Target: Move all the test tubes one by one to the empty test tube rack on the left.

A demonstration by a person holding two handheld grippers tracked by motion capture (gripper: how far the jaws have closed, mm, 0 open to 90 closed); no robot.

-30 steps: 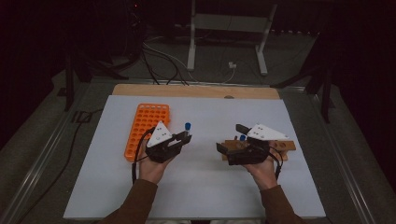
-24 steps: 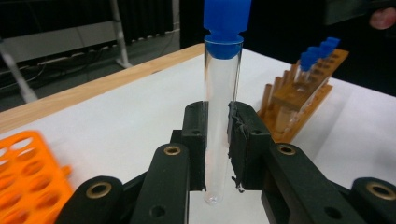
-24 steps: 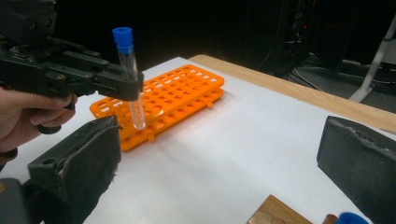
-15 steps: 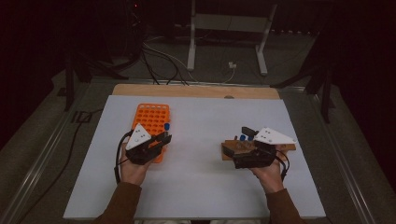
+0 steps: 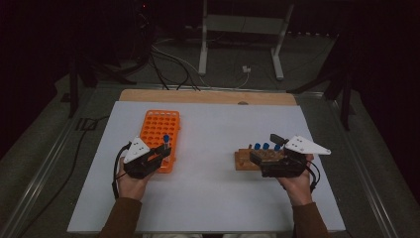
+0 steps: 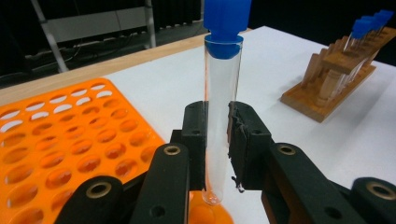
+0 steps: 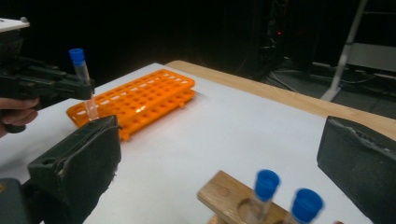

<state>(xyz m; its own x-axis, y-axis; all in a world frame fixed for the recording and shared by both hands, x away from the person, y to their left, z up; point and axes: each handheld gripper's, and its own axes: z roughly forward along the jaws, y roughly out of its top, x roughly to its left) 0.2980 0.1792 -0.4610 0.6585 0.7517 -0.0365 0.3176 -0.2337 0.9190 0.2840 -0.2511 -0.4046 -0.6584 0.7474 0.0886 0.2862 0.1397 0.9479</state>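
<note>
Clear glass test tube [image 6: 217, 121] with a bright blue cap up top, orange glowing faintly through its lower end. Matte black jaws on the left gripper [image 6: 218, 140], silvery rivets on its arms. Far left, the vivid orange plastic rack [image 5: 160, 134], plain all over. White table sheet [image 5: 213, 198], pale wooden strip [image 5: 208, 96] along the far edge. Right, the light brown wooden rack [image 7: 233, 198] carries 2 blue-capped tubes [image 7: 265, 184]. Right gripper [image 7: 224, 154] black too.

On your white table [image 5: 213, 198], the orange plastic tube rack [image 5: 159, 131] lies left; the wooden tube stand [image 5: 245, 159] sits well apart, right.
</note>
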